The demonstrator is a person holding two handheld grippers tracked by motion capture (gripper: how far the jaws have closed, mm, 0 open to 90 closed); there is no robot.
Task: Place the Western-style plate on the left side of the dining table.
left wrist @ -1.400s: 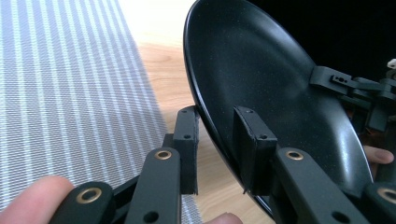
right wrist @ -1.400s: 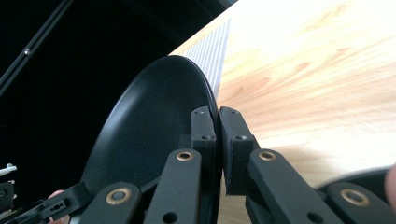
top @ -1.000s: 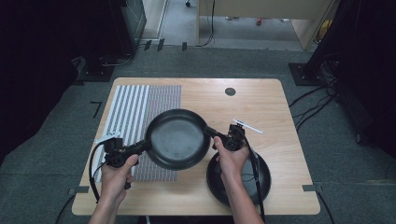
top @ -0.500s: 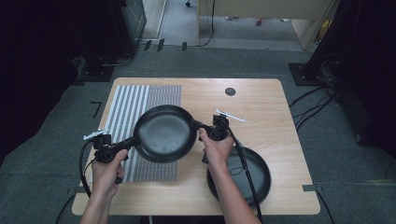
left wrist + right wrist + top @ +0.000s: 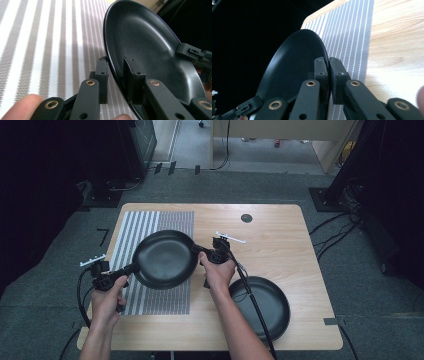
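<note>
Holding it from both ends: the left gripper (image 5: 111, 279) is clamped on the pan's (image 5: 165, 259) near-left rim or handle stub, the right gripper (image 5: 212, 256) pinched on its far-right rim. The pan's lifted over the striped mat (image 5: 150, 297), roughly level, long axis running left-right. Looks mid-carry; setting it down remains. The second pan (image 5: 265, 305) sits on the table (image 5: 280, 235), near right.
</note>
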